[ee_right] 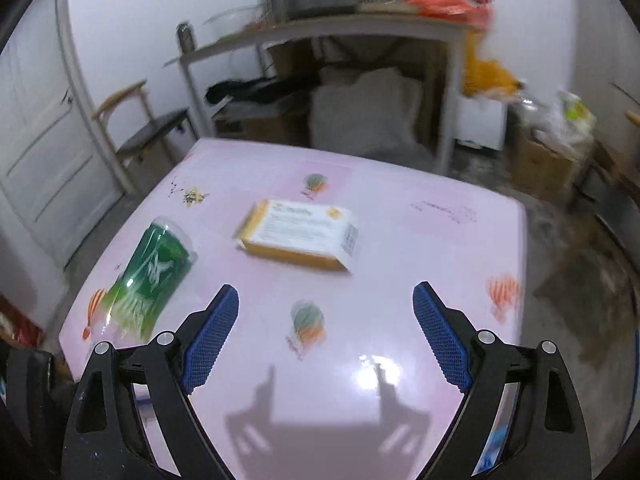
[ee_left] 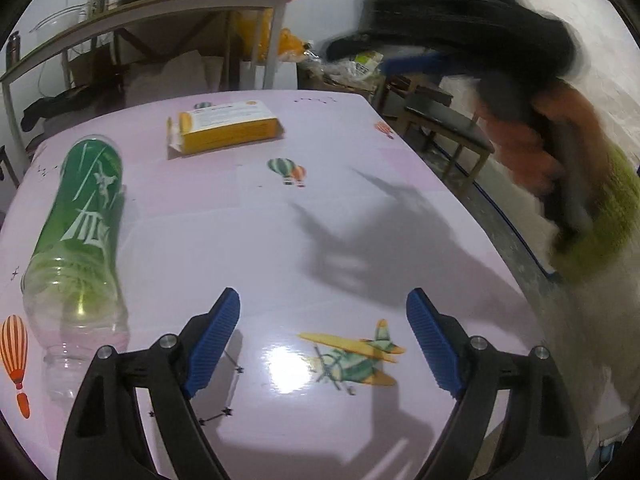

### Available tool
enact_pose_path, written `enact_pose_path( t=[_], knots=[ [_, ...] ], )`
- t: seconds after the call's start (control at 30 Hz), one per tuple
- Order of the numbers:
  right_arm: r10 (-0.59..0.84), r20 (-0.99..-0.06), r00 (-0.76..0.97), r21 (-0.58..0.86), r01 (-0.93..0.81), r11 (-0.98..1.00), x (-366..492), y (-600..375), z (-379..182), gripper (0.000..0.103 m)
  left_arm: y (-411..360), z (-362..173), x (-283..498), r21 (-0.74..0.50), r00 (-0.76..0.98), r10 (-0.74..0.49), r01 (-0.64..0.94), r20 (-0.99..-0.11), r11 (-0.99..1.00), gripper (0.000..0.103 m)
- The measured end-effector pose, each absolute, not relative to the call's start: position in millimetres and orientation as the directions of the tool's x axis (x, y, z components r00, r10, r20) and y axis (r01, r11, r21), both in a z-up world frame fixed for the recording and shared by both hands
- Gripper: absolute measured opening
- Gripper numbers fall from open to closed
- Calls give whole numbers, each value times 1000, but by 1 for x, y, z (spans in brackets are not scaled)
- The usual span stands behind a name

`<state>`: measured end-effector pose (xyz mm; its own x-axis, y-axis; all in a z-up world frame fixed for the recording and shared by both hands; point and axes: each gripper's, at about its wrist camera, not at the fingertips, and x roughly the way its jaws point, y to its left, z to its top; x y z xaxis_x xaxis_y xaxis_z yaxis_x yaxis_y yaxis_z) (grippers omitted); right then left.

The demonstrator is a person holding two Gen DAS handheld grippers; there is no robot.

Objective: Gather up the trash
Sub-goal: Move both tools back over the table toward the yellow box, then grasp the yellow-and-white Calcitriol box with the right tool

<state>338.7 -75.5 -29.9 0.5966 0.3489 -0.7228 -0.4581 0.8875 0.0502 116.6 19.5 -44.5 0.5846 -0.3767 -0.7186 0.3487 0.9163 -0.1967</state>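
The left gripper [ee_left: 323, 340] hangs wide open over the pink table [ee_left: 248, 232], holding nothing. A green bottle [ee_left: 78, 232] lies on its side nearby. A yellow box [ee_left: 224, 128] sits farther back.

Counting what's showing on the pink table [ee_left: 248, 240] right now:

- 1 green plastic bottle [ee_left: 80, 216], lying on its side
- 1 yellow-and-white box [ee_left: 226, 125], lying flat
- So 2 loose items are sitting on the table in total, well apart from each other.

Right wrist view is agreeing: the same bottle [ee_right: 150, 276] and the same box [ee_right: 300, 236], 1 each.

Grippers: 2. I'm seeing the left gripper [ee_left: 323, 342] with 2 blue pads and the right gripper [ee_right: 326, 334] with 2 blue pads; both are standing open with nothing between the jaws.

Background is showing 1 shelf table [ee_right: 340, 28]; the chair count is blurring out.
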Motion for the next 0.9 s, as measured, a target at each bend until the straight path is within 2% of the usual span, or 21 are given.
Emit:
enact_pose_path(
  t=[0.1, 0.27, 0.4, 0.47, 0.63, 0.9],
  knots=[
    [332, -759, 560, 41, -468, 883, 398, -39, -44, 83, 23, -46, 116, -188, 600, -370, 346, -709, 919, 83],
    [285, -821, 495, 62, -419, 906, 474, -9, -69, 61, 25, -50, 114, -195, 594, -384, 358, -707, 913, 83],
    [247, -858, 450, 45, -413, 910, 498, 10, -90, 54, 26, -50, 114, -208, 591, -399, 366, -701, 907, 83],
    [237, -876, 420, 47, -415, 909, 495, 8, -99, 50, 26, -50, 115, -213, 590, -404, 367, -699, 905, 83],
    [244, -876, 415, 55, -417, 907, 452, -18, -99, 49, 27, -51, 116, -219, 590, -408, 367, -697, 904, 83],
    [202, -880, 429, 87, -273, 958, 373, -74, -104, 49, 30, -53, 116, -227, 581, -406, 358, -705, 906, 83]
  ],
)
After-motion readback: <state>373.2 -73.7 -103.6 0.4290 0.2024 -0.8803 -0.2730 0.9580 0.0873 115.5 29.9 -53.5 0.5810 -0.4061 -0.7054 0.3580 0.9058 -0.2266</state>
